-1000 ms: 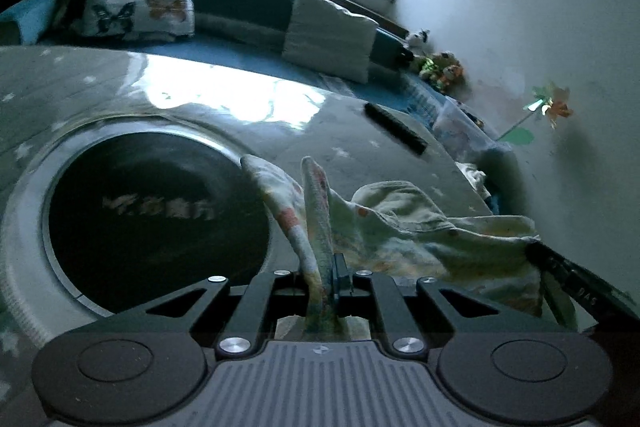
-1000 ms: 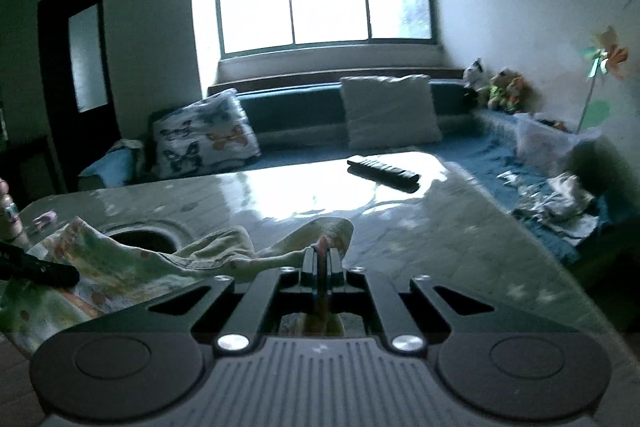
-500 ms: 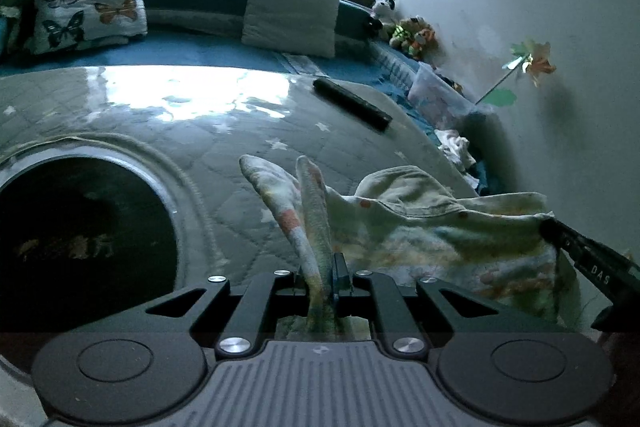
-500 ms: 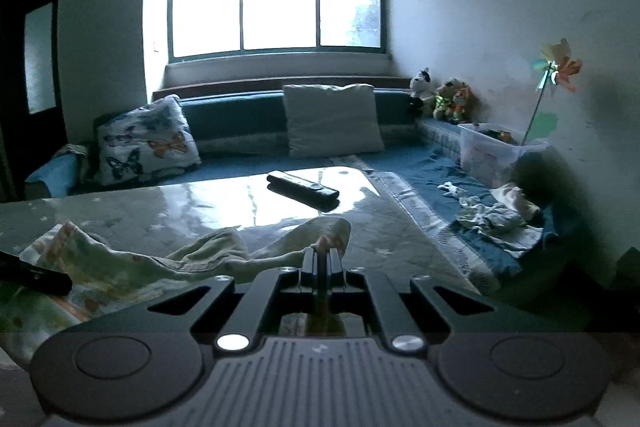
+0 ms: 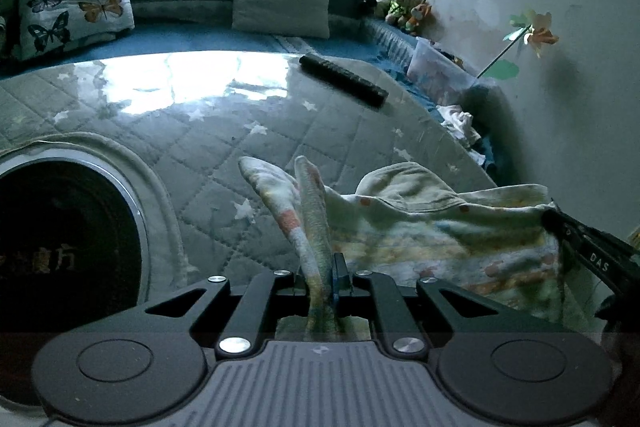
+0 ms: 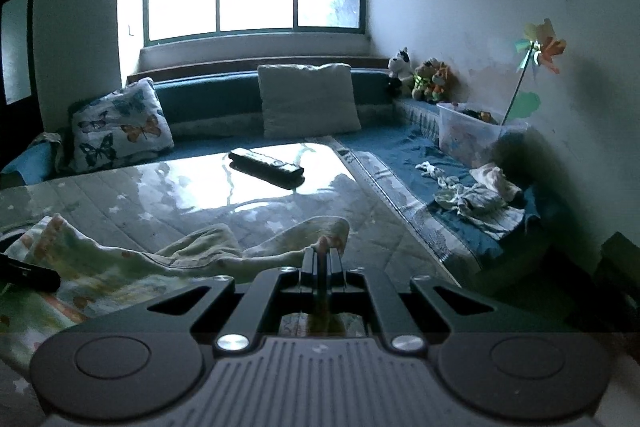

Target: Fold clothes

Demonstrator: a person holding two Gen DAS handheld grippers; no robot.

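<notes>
Both claws have carried the garment toward the table's right edge, each apparently clamped on cloth.

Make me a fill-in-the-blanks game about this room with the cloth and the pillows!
1. Both grippers are pinching the same pale printed ____.
2. The pillow on the sofa has ____ printed on it.
3. The long black remote lies on the quilted ____.
4. The left gripper and the right gripper are both ____ on the fabric.

Missing words: cloth; butterflies; table; shut
</notes>
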